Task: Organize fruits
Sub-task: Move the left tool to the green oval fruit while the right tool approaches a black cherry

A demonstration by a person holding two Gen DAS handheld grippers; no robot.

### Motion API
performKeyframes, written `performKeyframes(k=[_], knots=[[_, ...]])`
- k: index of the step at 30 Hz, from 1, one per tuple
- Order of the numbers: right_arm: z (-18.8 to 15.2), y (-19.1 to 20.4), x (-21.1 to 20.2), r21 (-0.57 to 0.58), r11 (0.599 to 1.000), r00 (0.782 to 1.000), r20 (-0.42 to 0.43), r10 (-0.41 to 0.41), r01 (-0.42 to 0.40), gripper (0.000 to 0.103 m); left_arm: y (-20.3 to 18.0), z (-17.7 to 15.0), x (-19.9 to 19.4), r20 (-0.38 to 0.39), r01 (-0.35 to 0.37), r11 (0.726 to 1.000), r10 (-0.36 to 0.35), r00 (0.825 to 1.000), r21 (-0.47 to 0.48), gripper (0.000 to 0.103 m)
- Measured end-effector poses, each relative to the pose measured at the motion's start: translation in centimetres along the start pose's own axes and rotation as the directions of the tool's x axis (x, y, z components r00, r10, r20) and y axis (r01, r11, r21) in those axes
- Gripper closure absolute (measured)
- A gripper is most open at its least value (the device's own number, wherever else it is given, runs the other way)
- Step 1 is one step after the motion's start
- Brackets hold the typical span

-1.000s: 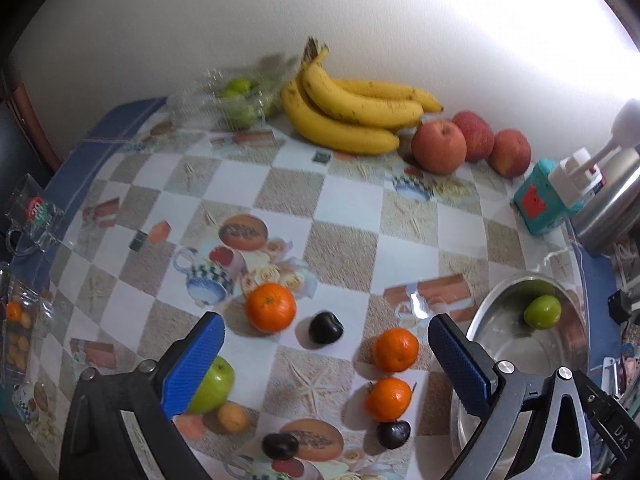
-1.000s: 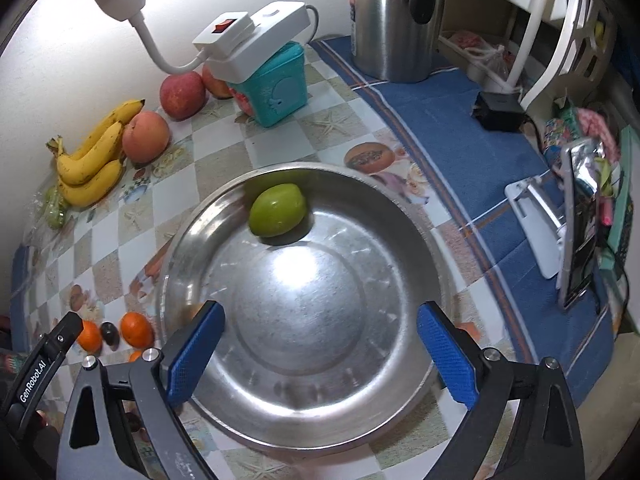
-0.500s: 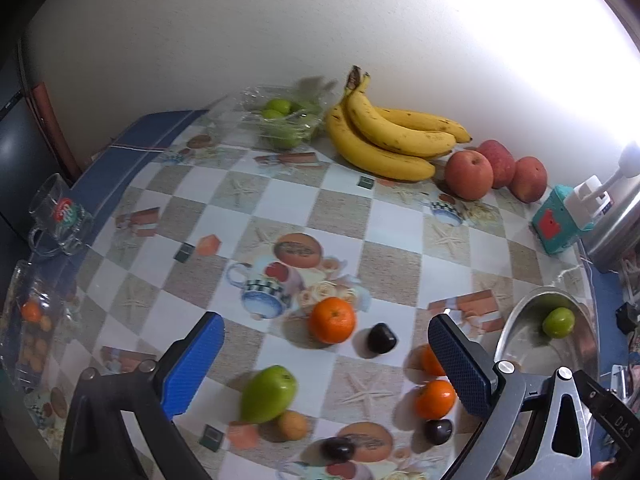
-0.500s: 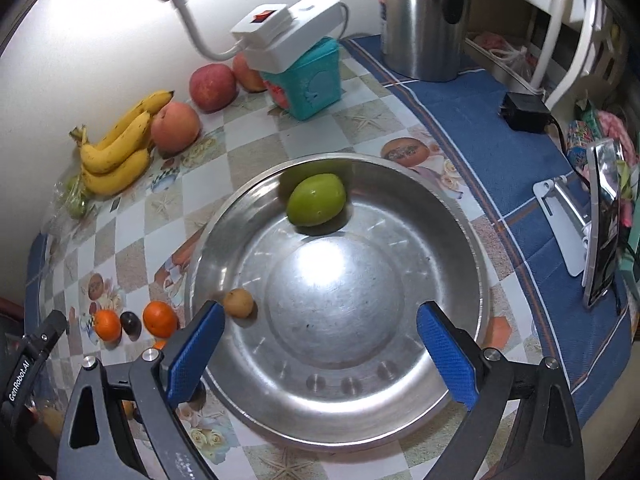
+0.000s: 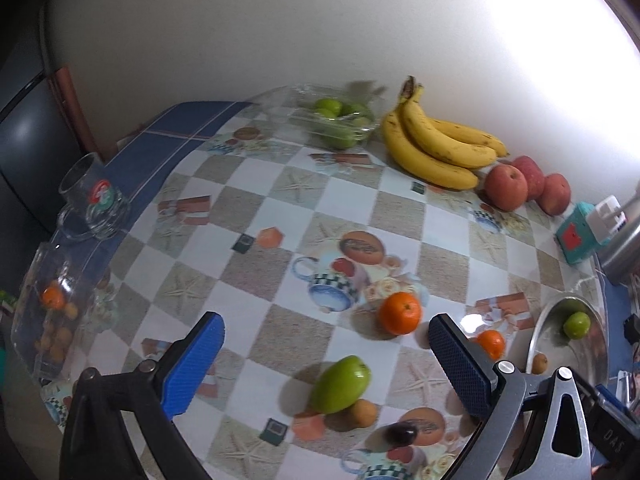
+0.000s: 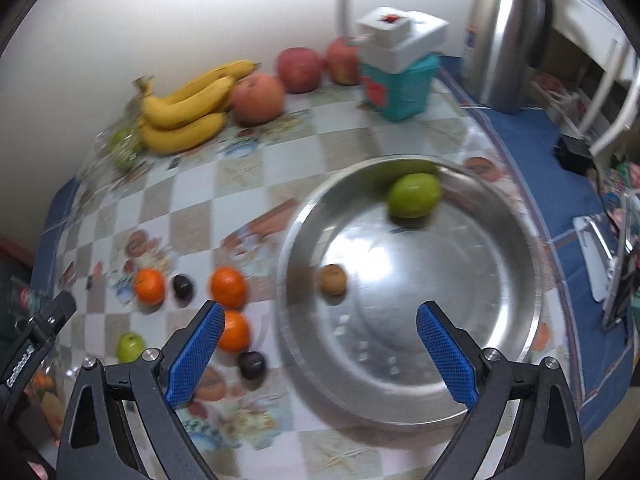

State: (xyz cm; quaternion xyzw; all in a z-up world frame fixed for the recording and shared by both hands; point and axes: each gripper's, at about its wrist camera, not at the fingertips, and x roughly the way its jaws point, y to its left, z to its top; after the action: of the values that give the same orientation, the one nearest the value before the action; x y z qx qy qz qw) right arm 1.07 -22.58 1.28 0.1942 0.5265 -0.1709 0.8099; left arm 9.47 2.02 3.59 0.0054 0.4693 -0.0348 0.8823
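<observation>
My left gripper point(image 5: 324, 338) is open and empty above the table, with a green fruit point(image 5: 341, 384) and a small tan fruit point(image 5: 363, 412) below between its fingers. An orange point(image 5: 400, 313), a second orange point(image 5: 491, 344) and a dark plum point(image 5: 401, 434) lie nearby. My right gripper point(image 6: 318, 326) is open and empty over the near rim of a steel bowl point(image 6: 500, 344), which holds a green fruit point(image 6: 414, 195) and a small brown fruit point(image 6: 332, 279). Oranges point(image 6: 228, 287) and plums point(image 6: 252, 365) lie left of the bowl.
Bananas point(image 5: 436, 144) and red apples point(image 5: 506, 186) sit by the wall, beside a clear tray of green fruit point(image 5: 336, 122). A teal box with a white power strip point(image 6: 398, 76) and a steel kettle point(image 6: 506, 36) stand behind the bowl. Glass cups point(image 5: 94, 204) stand at the left edge.
My left gripper has pulled back and swung left, so the green fruit now lies between its fingers. My right gripper has drawn back and left; a small brown fruit now lies in the bowl.
</observation>
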Motion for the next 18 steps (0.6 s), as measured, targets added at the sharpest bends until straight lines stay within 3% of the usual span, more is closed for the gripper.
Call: performKeyframes(k=[9, 18], knots=[[-1.2, 4.1, 1.1, -0.092, 0.992, 0.995, -0.063, 0.082, -0.087, 0.006, 2.5, 0.0, 0.3, -0.019, 0.03, 0.999, -0.031, 0.999, -0.045, 0.0], [-2.2, 5.9, 2.9, -0.161, 0.984, 0.99, -0.127, 0.059, -0.079, 0.006, 1.4, -1.1, 3.3, -0.155, 0.068, 0.998, -0.068, 0.986, -0.003, 0.0]])
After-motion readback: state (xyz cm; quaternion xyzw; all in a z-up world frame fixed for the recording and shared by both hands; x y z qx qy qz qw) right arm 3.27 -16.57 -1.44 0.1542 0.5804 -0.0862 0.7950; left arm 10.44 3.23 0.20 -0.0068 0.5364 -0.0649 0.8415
